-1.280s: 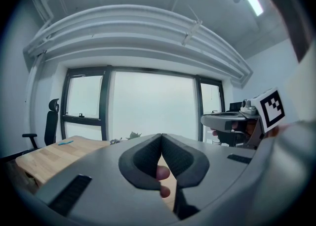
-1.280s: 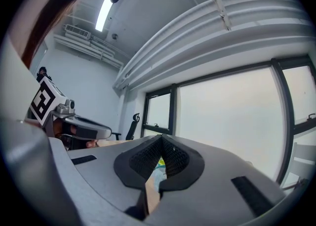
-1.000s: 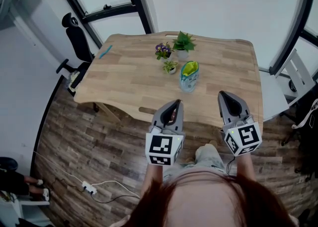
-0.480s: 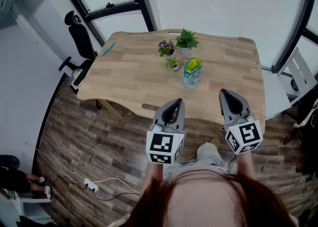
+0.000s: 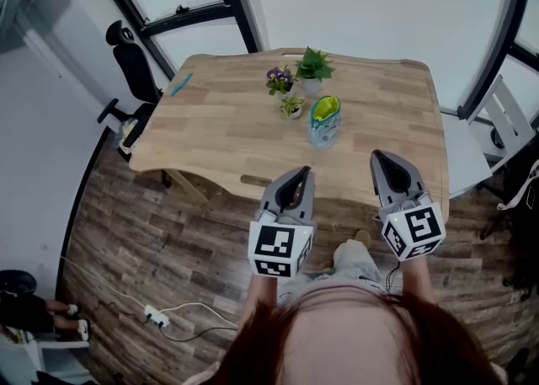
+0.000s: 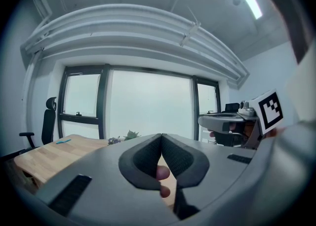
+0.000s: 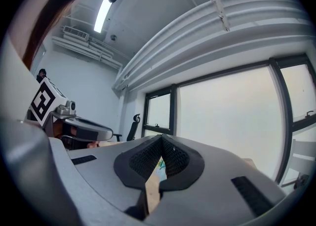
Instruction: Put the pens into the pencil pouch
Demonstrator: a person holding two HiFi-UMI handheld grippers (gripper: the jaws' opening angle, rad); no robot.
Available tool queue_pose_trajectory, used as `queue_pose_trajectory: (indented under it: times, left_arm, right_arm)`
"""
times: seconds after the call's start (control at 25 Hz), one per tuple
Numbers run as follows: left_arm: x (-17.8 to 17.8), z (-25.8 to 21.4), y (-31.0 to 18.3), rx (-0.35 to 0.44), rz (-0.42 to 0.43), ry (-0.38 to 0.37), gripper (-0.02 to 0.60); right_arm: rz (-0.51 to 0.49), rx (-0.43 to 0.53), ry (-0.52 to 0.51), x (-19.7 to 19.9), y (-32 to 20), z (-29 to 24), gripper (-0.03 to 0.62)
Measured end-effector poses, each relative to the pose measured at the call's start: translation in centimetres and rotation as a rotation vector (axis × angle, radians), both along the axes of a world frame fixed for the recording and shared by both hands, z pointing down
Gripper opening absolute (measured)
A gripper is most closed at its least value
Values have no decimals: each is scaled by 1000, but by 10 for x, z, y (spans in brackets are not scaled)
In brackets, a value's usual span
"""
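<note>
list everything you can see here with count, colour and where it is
table: 1, light wood, middle of the head view
pencil pouch: 1, teal with a yellow-green top, right of the table's middle
potted plants: 3, green, one with purple flowers, clustered just behind the pouch
pen: 1, blue, far left corner of the table
office chair: 1, black, beyond the table's left edge
power strip: 1, white, on the floor at lower left
left gripper: 1, grey, shut, empty, by the table's near edge
right gripper: 1, grey, shut, empty, to its right
</note>
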State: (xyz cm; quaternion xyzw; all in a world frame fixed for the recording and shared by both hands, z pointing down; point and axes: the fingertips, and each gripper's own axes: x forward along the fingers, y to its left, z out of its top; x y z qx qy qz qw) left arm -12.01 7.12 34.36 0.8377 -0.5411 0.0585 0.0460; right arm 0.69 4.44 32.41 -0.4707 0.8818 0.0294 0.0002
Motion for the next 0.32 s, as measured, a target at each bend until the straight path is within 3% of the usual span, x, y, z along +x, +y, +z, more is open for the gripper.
queue_pose_trajectory:
  times: [0.32]
  left_arm:
    - [-1, 2, -1, -9, 12, 24, 2]
  right_arm:
    - [0, -7, 11, -3, -1, 4, 0]
